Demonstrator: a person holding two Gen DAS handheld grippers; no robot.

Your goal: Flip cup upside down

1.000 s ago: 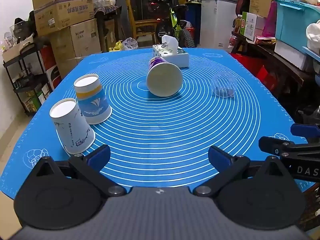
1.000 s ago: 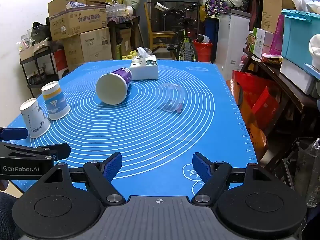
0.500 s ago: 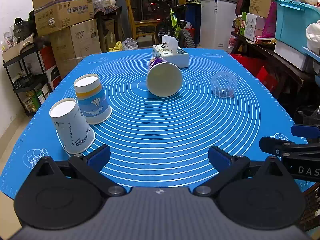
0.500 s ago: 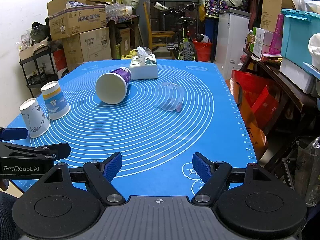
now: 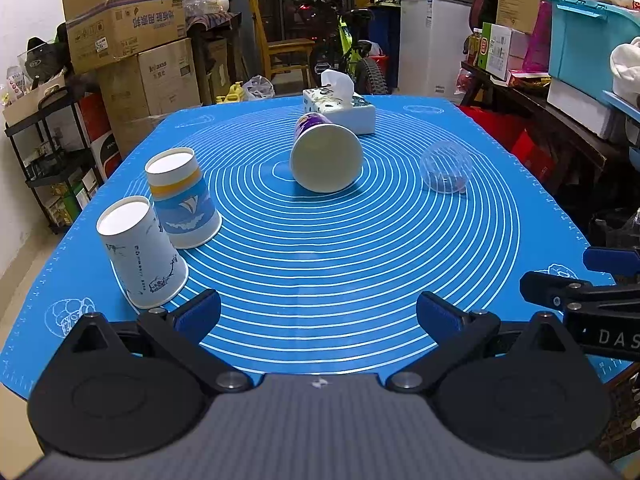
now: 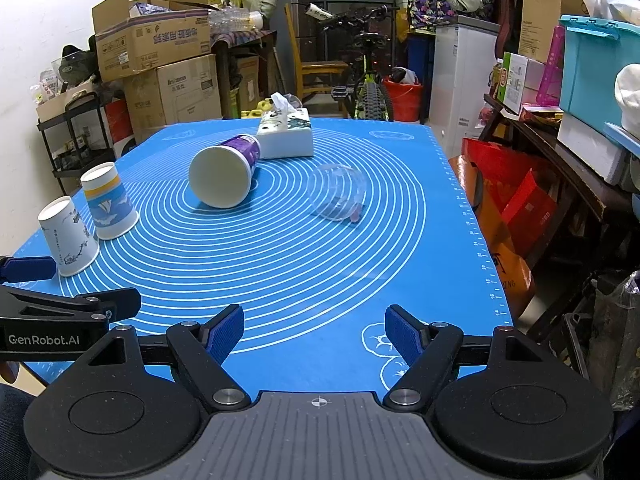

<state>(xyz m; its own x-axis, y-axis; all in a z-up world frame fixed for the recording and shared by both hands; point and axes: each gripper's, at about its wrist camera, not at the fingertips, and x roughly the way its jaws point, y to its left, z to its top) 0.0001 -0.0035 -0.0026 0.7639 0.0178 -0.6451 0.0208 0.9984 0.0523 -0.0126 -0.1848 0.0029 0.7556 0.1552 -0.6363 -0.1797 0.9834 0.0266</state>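
A purple and white paper cup (image 5: 326,156) lies on its side at the mat's middle, mouth toward me; it also shows in the right wrist view (image 6: 224,174). A clear plastic cup (image 5: 446,166) lies on its side to its right, also in the right wrist view (image 6: 340,192). Two paper cups stand upside down at the left: a blue and yellow one (image 5: 182,198) and a white one (image 5: 140,252). My left gripper (image 5: 318,314) is open and empty near the front edge. My right gripper (image 6: 314,332) is open and empty at the front right.
A tissue box (image 5: 340,106) stands behind the purple cup. The blue mat (image 5: 320,264) covers the table. Cardboard boxes (image 5: 124,20), a bicycle (image 5: 344,52) and shelves with bins (image 5: 588,32) surround the table. The table's right edge drops to red bags (image 6: 512,200).
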